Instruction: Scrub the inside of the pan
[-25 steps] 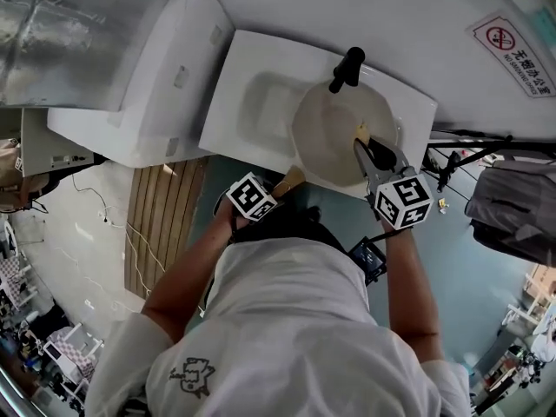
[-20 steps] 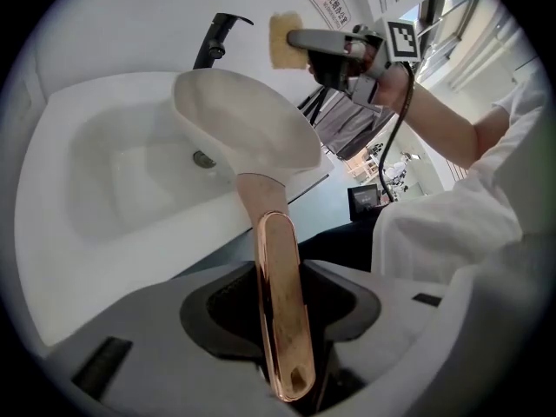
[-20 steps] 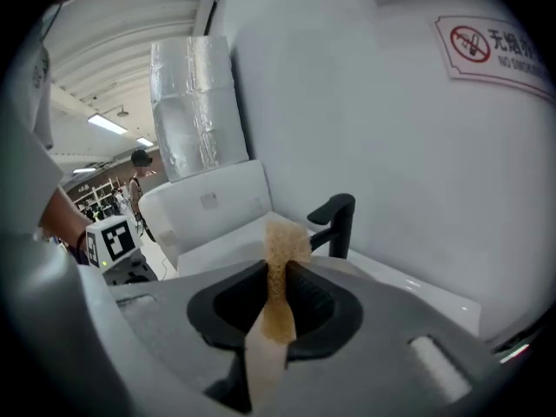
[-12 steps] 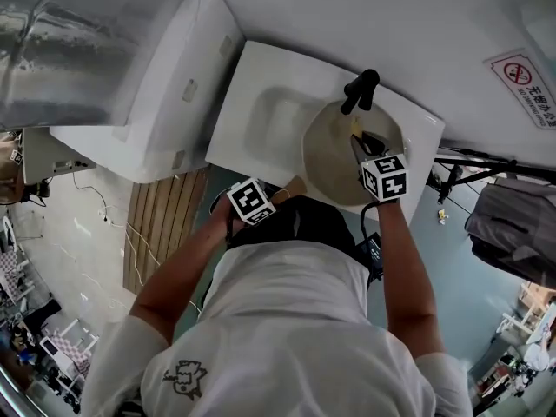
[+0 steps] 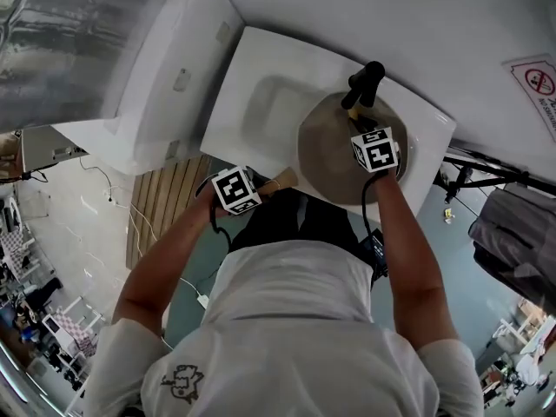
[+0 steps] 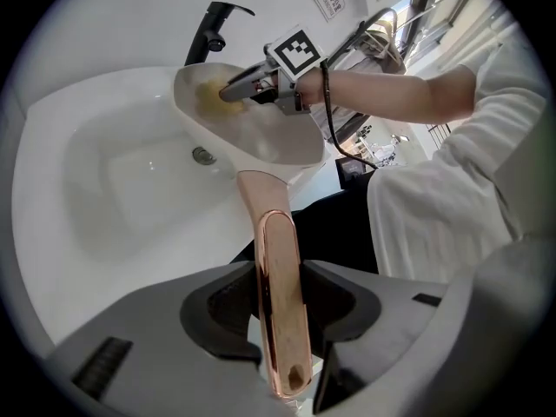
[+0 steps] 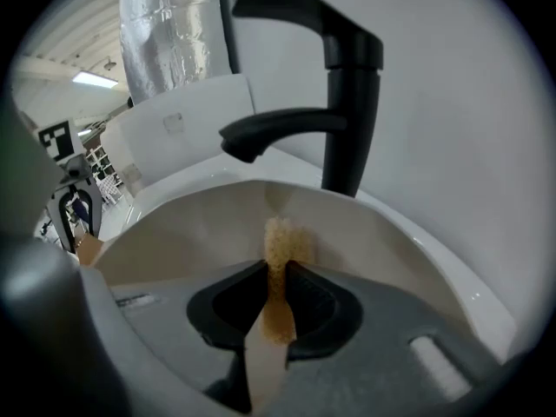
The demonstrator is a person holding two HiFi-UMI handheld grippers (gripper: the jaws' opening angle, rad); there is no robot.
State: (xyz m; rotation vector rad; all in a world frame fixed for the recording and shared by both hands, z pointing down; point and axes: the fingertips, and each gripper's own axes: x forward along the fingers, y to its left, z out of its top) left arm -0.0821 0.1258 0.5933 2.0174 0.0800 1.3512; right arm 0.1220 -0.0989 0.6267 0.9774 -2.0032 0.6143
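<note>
A cream pan (image 5: 326, 159) sits tilted in the white sink (image 5: 261, 85), under the black faucet (image 5: 365, 83). Its rose-gold handle (image 6: 278, 294) runs between the pads of my left gripper (image 6: 280, 324), which is shut on it; the head view shows that gripper (image 5: 274, 183) at the sink's front edge. My right gripper (image 7: 276, 307) is inside the pan (image 7: 191, 224), shut on a thin yellow scouring pad (image 7: 278, 250) whose tip lies at the pan's far inner wall. The left gripper view shows the right gripper (image 6: 248, 85) and the pad (image 6: 208, 98) in the pan (image 6: 261, 133).
The faucet (image 7: 347, 102) stands right behind the pan's far rim. The sink's drain (image 6: 204, 155) lies left of the pan. A white fixture (image 5: 165, 68) adjoins the sink on the left, with wooden slats (image 5: 165, 207) on the floor below. The wall bears a no-smoking sign (image 5: 539, 81).
My right gripper has come down with the pad from the pan's near rim into the pan, toward the faucet. The left gripper keeps hold of the handle and has shifted slightly left.
</note>
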